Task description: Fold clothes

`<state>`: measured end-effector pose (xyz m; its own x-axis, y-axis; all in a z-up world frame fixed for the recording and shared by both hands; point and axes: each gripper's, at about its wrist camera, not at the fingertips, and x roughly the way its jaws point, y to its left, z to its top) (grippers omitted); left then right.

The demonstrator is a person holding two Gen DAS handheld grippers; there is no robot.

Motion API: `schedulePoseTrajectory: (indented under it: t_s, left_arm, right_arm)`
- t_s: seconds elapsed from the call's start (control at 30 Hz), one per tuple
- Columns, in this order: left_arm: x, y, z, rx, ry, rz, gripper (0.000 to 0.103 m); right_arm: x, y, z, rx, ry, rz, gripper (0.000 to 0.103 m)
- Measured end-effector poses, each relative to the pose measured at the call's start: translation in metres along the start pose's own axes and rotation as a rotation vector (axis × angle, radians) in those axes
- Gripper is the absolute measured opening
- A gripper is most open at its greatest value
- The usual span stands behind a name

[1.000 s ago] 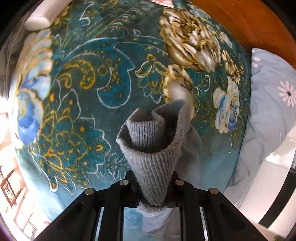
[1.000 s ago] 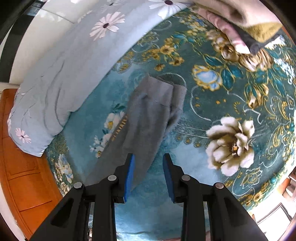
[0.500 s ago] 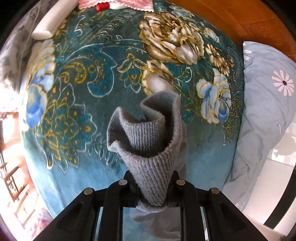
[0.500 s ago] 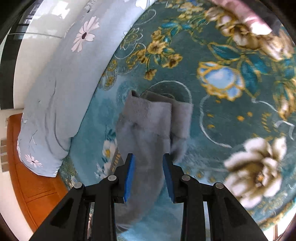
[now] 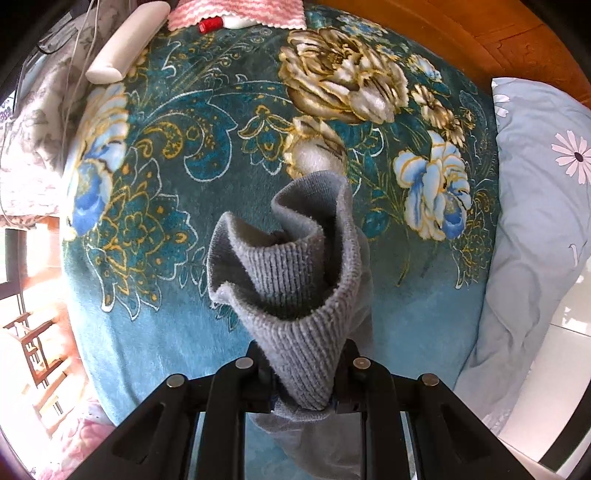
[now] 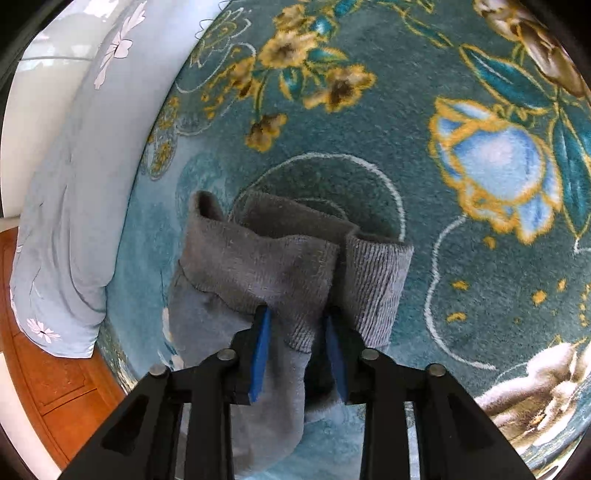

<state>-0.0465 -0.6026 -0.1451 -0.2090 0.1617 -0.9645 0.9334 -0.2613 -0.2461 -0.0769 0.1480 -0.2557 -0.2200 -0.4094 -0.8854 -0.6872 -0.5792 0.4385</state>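
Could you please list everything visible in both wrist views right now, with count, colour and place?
sock: one, grey, pinched in the left gripper, lying on the blanket.
blanket: one, teal with gold and blue flowers, under the sock.
pillow: one, pale blue with daisies, at the blanket's edge.
cloth: one, pink and white, far edge.
left gripper: one, black, shut on the sock.
right gripper: one, black with blue pads, open over the sock.

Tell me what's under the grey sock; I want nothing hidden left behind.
Under the grey sock only the teal floral blanket shows around its edges. What lies directly beneath it is covered, also by the right gripper.
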Motion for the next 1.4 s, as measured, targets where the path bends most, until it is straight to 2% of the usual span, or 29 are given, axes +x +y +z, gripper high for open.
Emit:
schedulePoseTrajectory:
  t_s: [0.07,0.13,0.2,0.3,0.47,0.5,0.57,0.6,0.63,0.7,0.97,1.0,1.07,1.13,1.2,1.33,1.37,1.4]
  left_arm:
    - [-0.005,-0.004,0.001,0.007,-0.02,-0.009,0.02]
    - [-0.013,-0.008,0.004,0.017,-0.048,-0.033,0.02]
    - [-0.022,-0.008,0.009,0.024,-0.077,-0.057,0.02]
    - [-0.029,0.0,0.017,0.006,-0.1,-0.061,0.02]
    - [-0.016,0.015,0.018,-0.042,-0.061,-0.011,0.02]
    - [-0.014,0.016,0.017,-0.038,-0.056,-0.002,0.02]
    - [-0.011,0.017,0.016,-0.037,-0.056,0.009,0.02]
    - [-0.011,0.018,0.016,-0.038,-0.055,0.013,0.02]
    - [-0.01,0.017,0.015,-0.04,-0.054,0.017,0.02]
    - [-0.011,0.015,0.015,-0.034,-0.052,0.022,0.02]
    - [-0.02,0.002,0.012,0.009,-0.052,0.021,0.02]
    - [-0.021,0.001,0.012,0.013,-0.053,0.018,0.02]
    - [-0.024,-0.002,0.011,0.025,-0.055,0.009,0.02]
    - [-0.027,-0.008,0.008,0.047,-0.057,-0.011,0.02]
    - [-0.035,-0.019,0.004,0.103,-0.065,-0.058,0.019]
    - [-0.06,-0.032,-0.002,0.245,-0.082,-0.217,0.019]
    - [-0.063,-0.033,-0.003,0.267,-0.084,-0.237,0.019]
    - [-0.059,-0.03,-0.003,0.268,-0.079,-0.225,0.019]
  right_arm:
    - [-0.005,0.003,0.0,-0.008,0.002,0.011,0.009]
    - [-0.021,0.007,0.0,-0.022,-0.023,0.068,0.006]
    - [-0.049,0.012,-0.002,-0.052,-0.075,0.165,0.005]
    - [-0.073,0.006,-0.01,-0.098,-0.142,0.212,0.005]
    - [-0.031,-0.049,-0.014,0.073,-0.046,0.158,0.005]
    - [-0.027,-0.056,-0.015,0.093,-0.038,0.163,0.009]
    - [-0.029,-0.058,-0.016,0.1,-0.043,0.175,0.009]
    - [-0.031,-0.058,-0.016,0.09,-0.046,0.158,0.015]
    - [-0.033,-0.058,-0.015,0.08,-0.051,0.129,0.025]
    - [-0.031,-0.058,-0.013,0.07,-0.06,0.09,0.033]
    - [-0.004,-0.054,0.004,0.095,-0.061,0.111,0.038]
    - [-0.004,-0.054,0.003,0.109,-0.068,0.111,0.036]
    - [-0.006,-0.054,0.001,0.131,-0.082,0.118,0.023]
    - [-0.012,-0.052,-0.001,0.143,-0.096,0.143,0.016]
    - [-0.025,-0.048,-0.003,0.142,-0.12,0.177,0.014]
    - [-0.08,-0.046,-0.011,0.103,-0.215,0.316,0.013]
    - [-0.095,-0.052,-0.015,0.098,-0.251,0.331,0.013]
    - [-0.105,-0.061,-0.017,0.108,-0.276,0.333,0.013]
